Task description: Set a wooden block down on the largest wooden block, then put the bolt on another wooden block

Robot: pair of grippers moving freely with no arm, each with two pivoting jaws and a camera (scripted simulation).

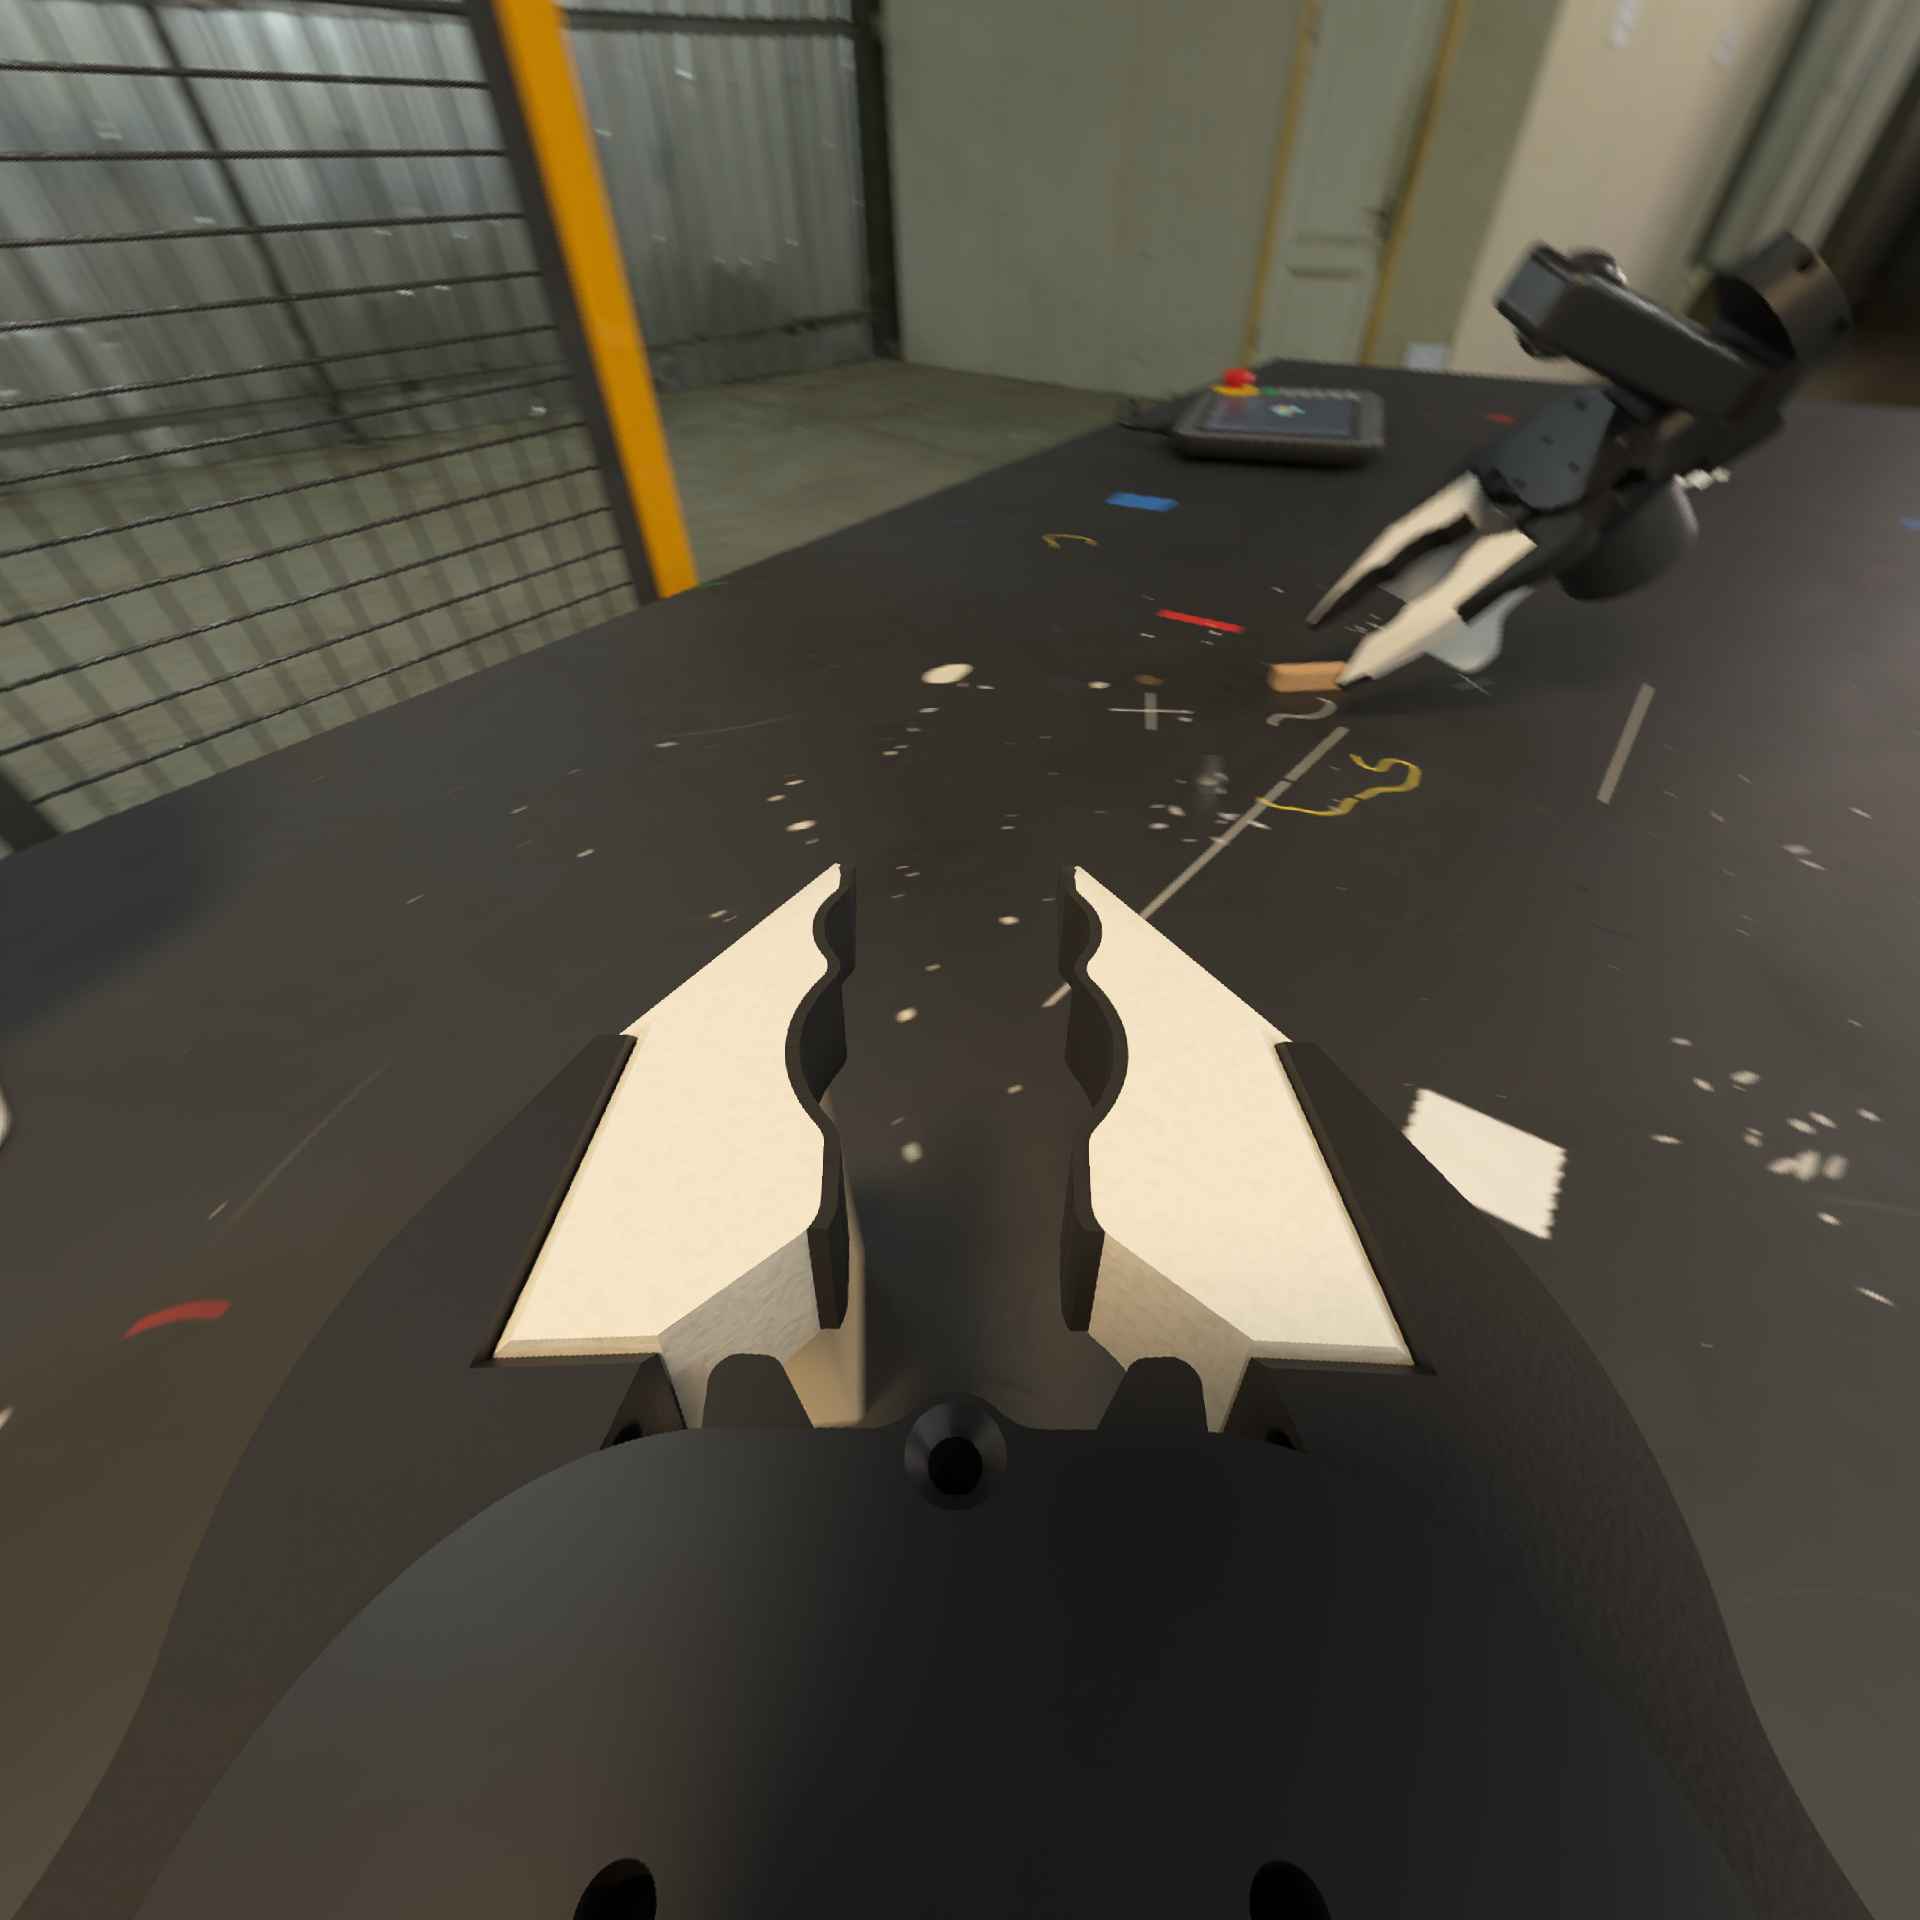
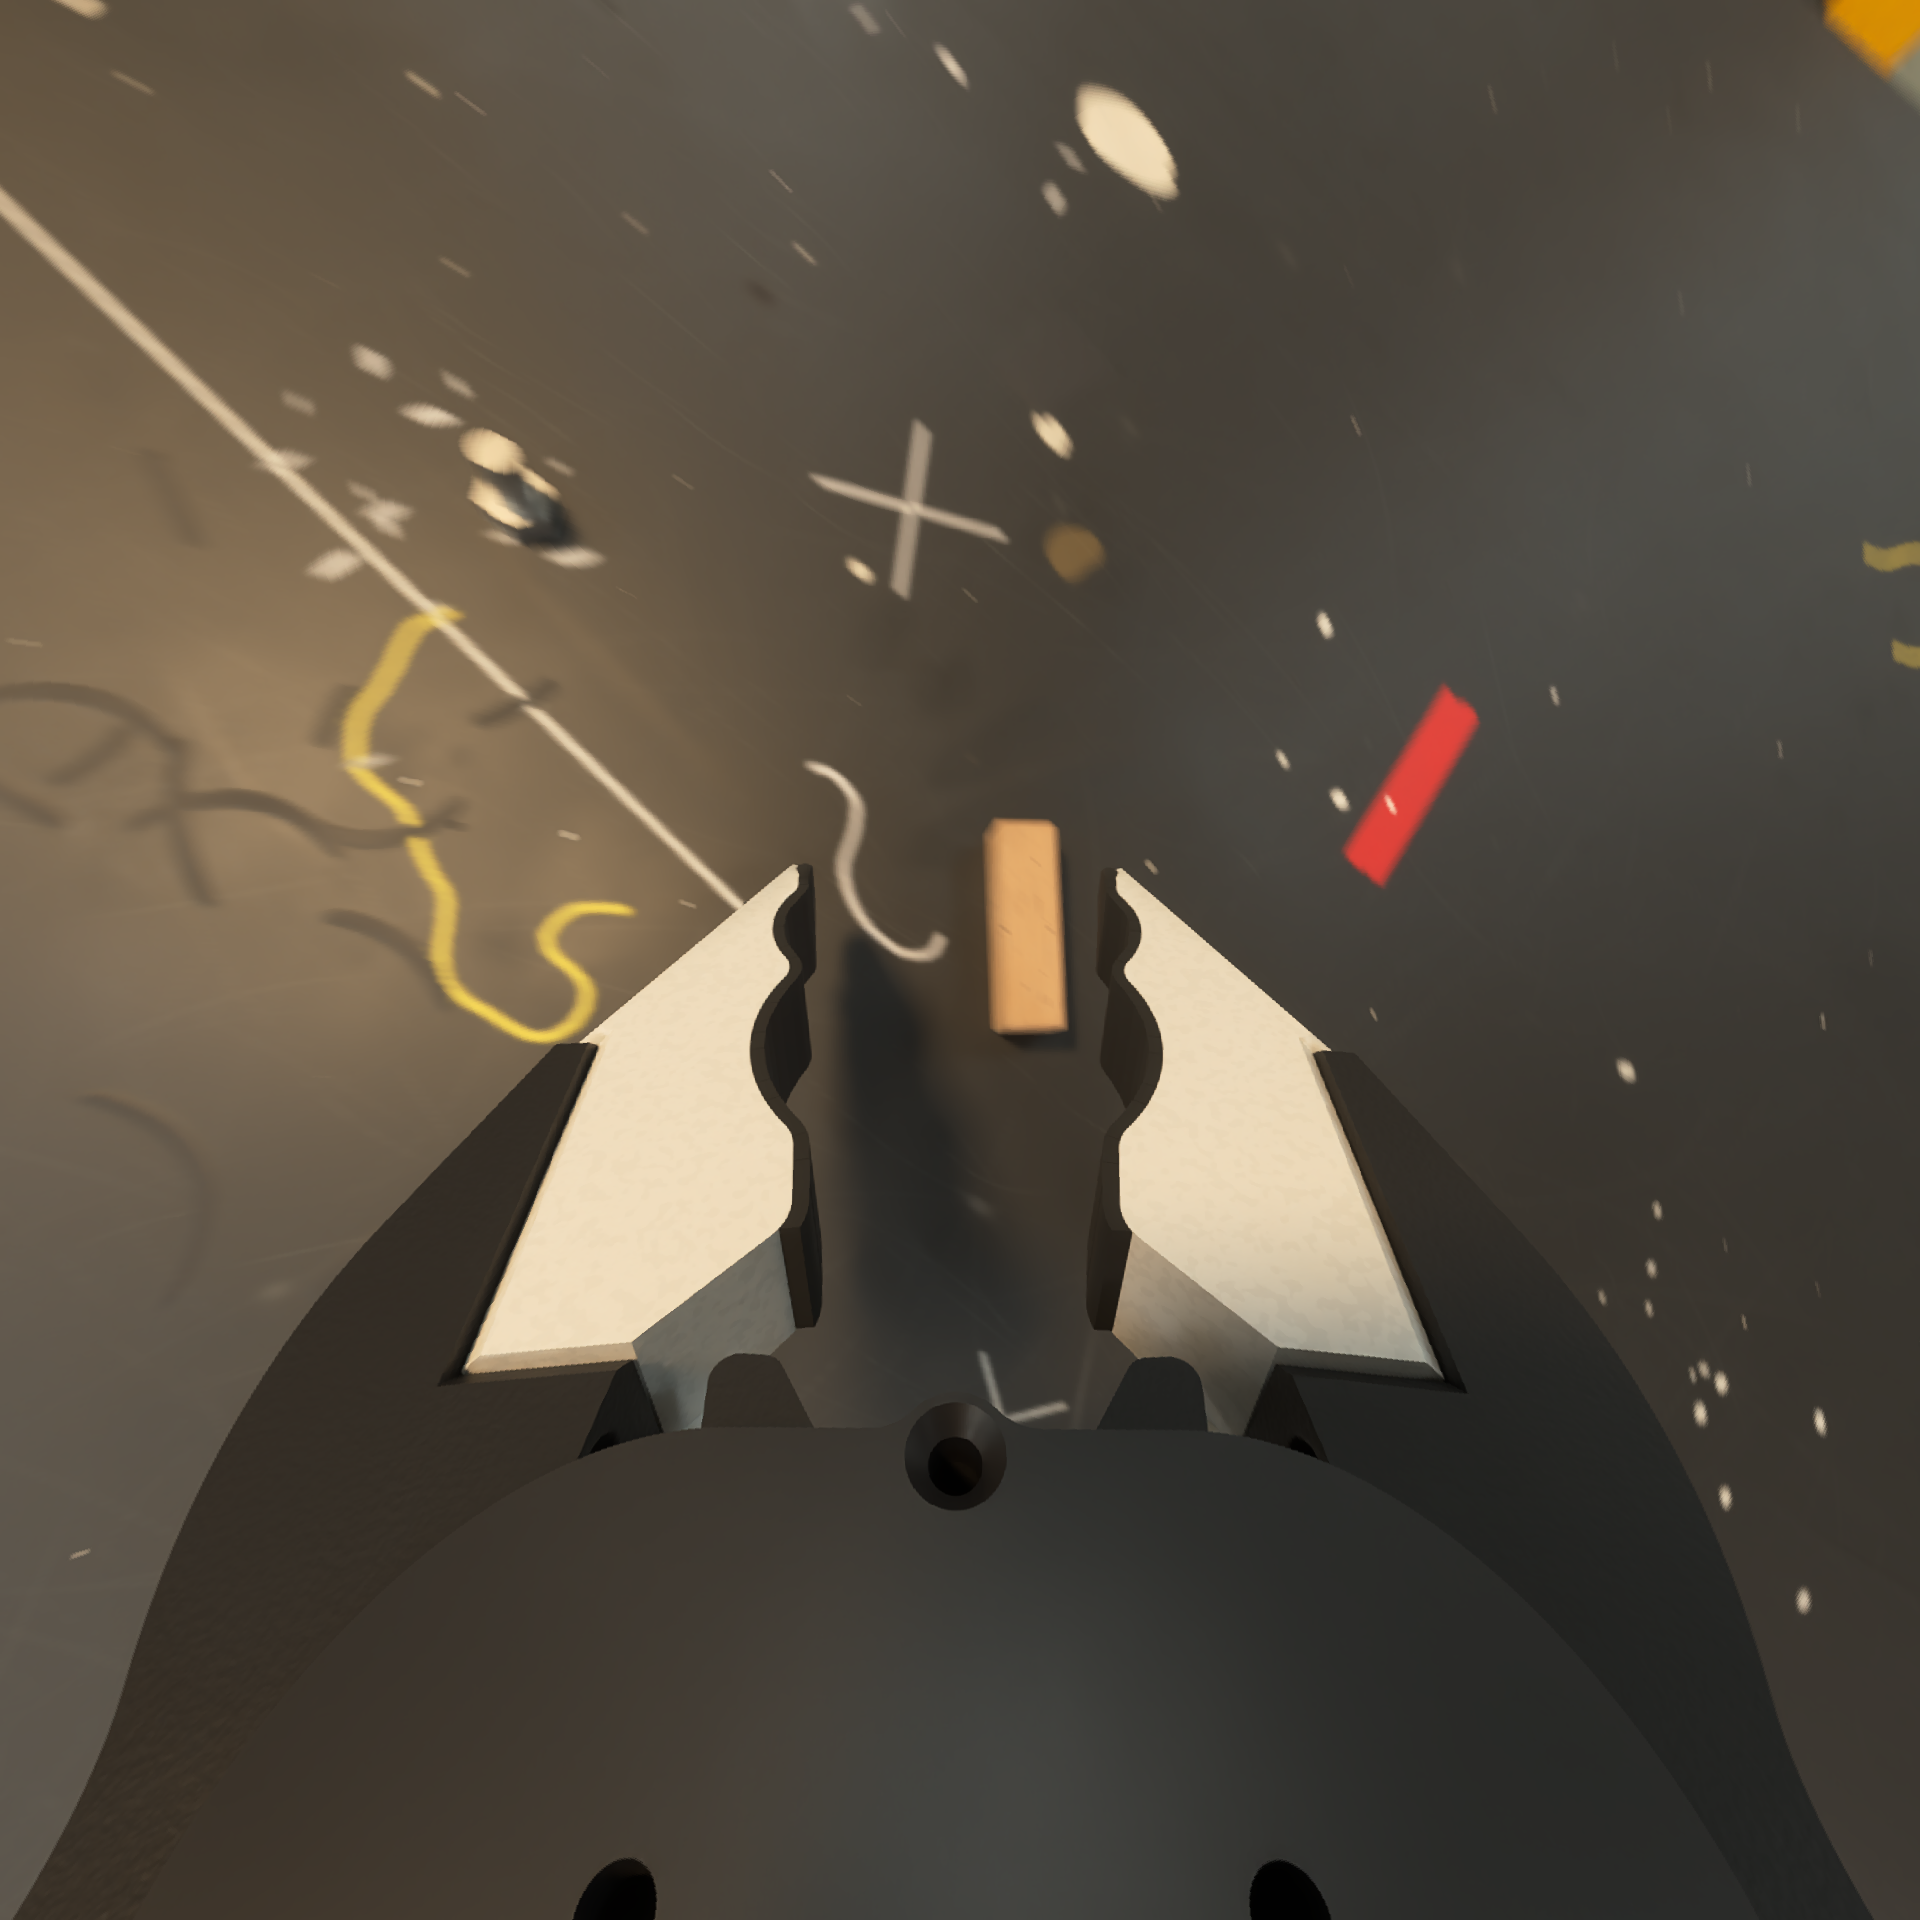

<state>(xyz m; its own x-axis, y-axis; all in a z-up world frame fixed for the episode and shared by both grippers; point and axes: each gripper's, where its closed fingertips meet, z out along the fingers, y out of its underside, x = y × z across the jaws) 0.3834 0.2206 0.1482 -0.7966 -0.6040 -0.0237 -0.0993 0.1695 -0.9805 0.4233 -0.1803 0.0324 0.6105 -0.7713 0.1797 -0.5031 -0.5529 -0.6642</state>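
Note:
A small light wooden block [image 2: 1027,925] lies flat on the dark table [image 2: 1455,1039]. My right gripper [image 2: 958,878] is open, tilted down close over the table, and the block sits between its fingertips, nearer the right finger. In the left wrist view the block [image 1: 1302,676] lies at the tips of the right gripper [image 1: 1330,649]. A small shiny grey bolt [image 2: 520,499] rests on the table farther off to the left, and shows blurred in the left wrist view [image 1: 1208,774]. My left gripper [image 1: 958,883] is open and empty above the table. Only one wooden block is in view.
A pendant with a red button [image 1: 1278,421] lies at the table's far end. A wire fence with a yellow post [image 1: 592,291] stands beyond the left table edge. Flat red [image 2: 1411,784], blue [image 1: 1141,503] and white [image 1: 1486,1158] marks and paint specks cover the table.

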